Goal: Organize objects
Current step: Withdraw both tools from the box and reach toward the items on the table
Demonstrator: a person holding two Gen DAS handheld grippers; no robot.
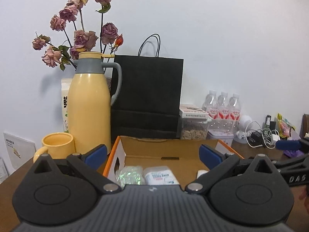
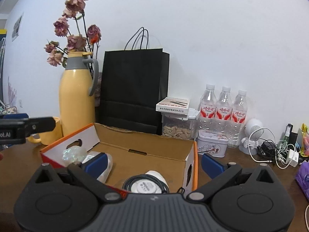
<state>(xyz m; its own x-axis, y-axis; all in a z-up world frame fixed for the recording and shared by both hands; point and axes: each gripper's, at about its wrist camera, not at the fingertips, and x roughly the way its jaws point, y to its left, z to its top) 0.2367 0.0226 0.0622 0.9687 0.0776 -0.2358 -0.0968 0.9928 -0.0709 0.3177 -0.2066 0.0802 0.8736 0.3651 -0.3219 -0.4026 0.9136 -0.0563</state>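
Both tongs spread wide, nothing held: left tongs (image 1: 153,153) and right tongs (image 2: 153,161) hover side by side over the near edge of the cardboard box (image 2: 146,145), which sits open on the brown tabletop (image 2: 241,166)

Already in the box: an iridescent wrapped bundle (image 2: 74,153) and a white labelled packet (image 1: 161,176) at the left end, and a white round device with a black cable coiled round it (image 2: 146,184) near the front right corner

Still loose on the tabletop, right of the box: a decorated tin (image 2: 211,145), a small white robot-shaped figure (image 2: 252,138), tangled cables and a charger (image 2: 281,151). Probably the next candidates, can't say which

Risks, my read:
- cables are knotted together, so grabbing one strand likely drags the charger and the figure along
- water bottles (image 2: 224,110) stand right behind the tin, a wide reach could topple them
- yellow mug (image 1: 58,145) and yellow thermos jug (image 1: 89,104) sit close to the box's left wall, the left tongs could clip them
- box is light cardboard, a nudge on the wall would slide it
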